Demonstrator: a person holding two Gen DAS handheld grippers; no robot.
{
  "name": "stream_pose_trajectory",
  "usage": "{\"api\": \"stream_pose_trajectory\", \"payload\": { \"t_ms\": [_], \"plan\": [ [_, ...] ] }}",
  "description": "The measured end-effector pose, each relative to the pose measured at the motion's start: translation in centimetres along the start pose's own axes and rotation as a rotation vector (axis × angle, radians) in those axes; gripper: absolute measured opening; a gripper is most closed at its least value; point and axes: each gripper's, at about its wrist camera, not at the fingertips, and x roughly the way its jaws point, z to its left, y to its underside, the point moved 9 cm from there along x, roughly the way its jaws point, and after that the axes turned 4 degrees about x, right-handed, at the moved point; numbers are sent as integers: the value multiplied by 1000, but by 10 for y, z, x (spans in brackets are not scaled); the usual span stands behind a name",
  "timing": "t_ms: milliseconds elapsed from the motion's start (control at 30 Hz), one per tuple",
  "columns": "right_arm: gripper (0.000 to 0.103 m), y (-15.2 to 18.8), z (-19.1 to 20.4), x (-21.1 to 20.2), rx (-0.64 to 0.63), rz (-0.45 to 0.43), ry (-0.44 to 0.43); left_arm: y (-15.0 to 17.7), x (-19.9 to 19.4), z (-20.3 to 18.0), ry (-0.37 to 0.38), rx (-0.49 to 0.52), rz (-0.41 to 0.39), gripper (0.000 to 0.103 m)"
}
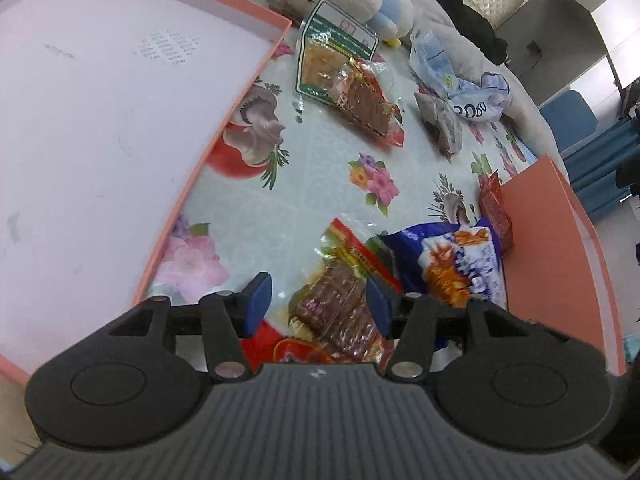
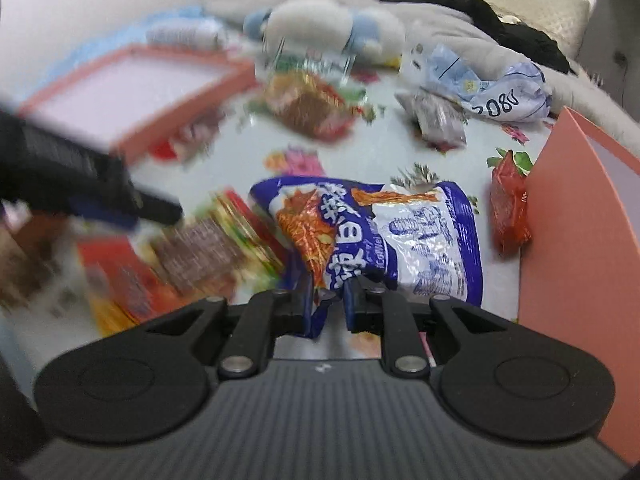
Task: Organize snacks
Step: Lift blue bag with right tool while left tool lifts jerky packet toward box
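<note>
Right gripper clamped on blue-and-white snack bag at lower centre; left gripper spread over red jerky packet, gripping nothing. Lift bag clear, carry toward pink box at right.

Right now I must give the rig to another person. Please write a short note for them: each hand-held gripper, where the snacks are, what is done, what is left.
Left hand-held gripper: open, jaws apart over the red packet of brown bars, not gripping it.
Right hand-held gripper: shut on the lower edge of the blue-and-white snack bag.
Pink box: no snacks visible inside.
On the floral cloth: a second bar packet, a grey packet, a small red packet.
Done: nothing boxed yet. Left: every snack.
</note>
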Motion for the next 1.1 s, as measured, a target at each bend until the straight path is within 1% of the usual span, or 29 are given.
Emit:
{"api": "stream_pose_trajectory", "payload": {
  "t_ms": [100, 133, 167, 267, 400, 433, 567, 600, 667, 700, 733, 767, 800, 833, 867, 900, 933, 1033, 1100],
  "plan": [
    [19, 0, 2, 4, -40, 6, 0, -3, 3, -1, 34, -19, 21, 63],
    [19, 0, 3, 5, -46, 9, -3, -3, 5, -1, 56, -29, 31, 63],
    [19, 1, 4, 6, -45, 16, -11, -3, 7, -1, 100, -66, 52, 63],
    [19, 3, 7, 4, -54, 21, -17, 2, 18, 1, 263, -223, 127, 63],
    [19, 4, 6, 4, -38, 21, -28, 12, 29, 9, 438, -463, 171, 63],
    [19, 4, 5, 5, -29, 21, -33, 13, 28, 10, 463, -486, 167, 63],
    [19, 4, 2, 5, 8, 20, -57, 19, 27, 7, 503, -533, 179, 63],
    [19, 4, 0, 5, 18, 19, -64, 20, 27, 6, 499, -529, 179, 62],
    [19, 4, -1, 5, 38, 19, -80, 19, 27, 3, 456, -491, 167, 62],
    [19, 4, -2, 5, 46, 19, -86, 19, 27, 1, 433, -465, 162, 60],
    [19, 5, -3, 5, 56, 20, -93, 19, 27, -1, 405, -437, 154, 53],
    [19, 5, -4, 5, 65, 20, -99, 20, 28, -4, 363, -405, 147, 47],
    [19, 5, -5, 4, 76, 20, -104, 21, 28, -5, 338, -378, 146, 37],
    [19, 5, -5, 4, 84, 19, -107, 24, 29, -5, 322, -357, 152, 30],
    [19, 5, -6, 3, 91, 16, -108, 26, 29, -9, 301, -336, 153, 25],
    [18, 5, -6, 2, 97, 12, -109, 28, 30, -10, 274, -306, 151, 15],
    [18, 6, -8, 1, 107, 9, -106, 29, 29, -13, 249, -279, 144, 14],
    [18, 5, -9, -4, 120, 5, -100, 29, 26, -21, 209, -224, 119, 11],
    [17, 3, -9, -10, 121, 1, -101, 27, 19, -28, 194, -189, 97, 8]
  ]
}}
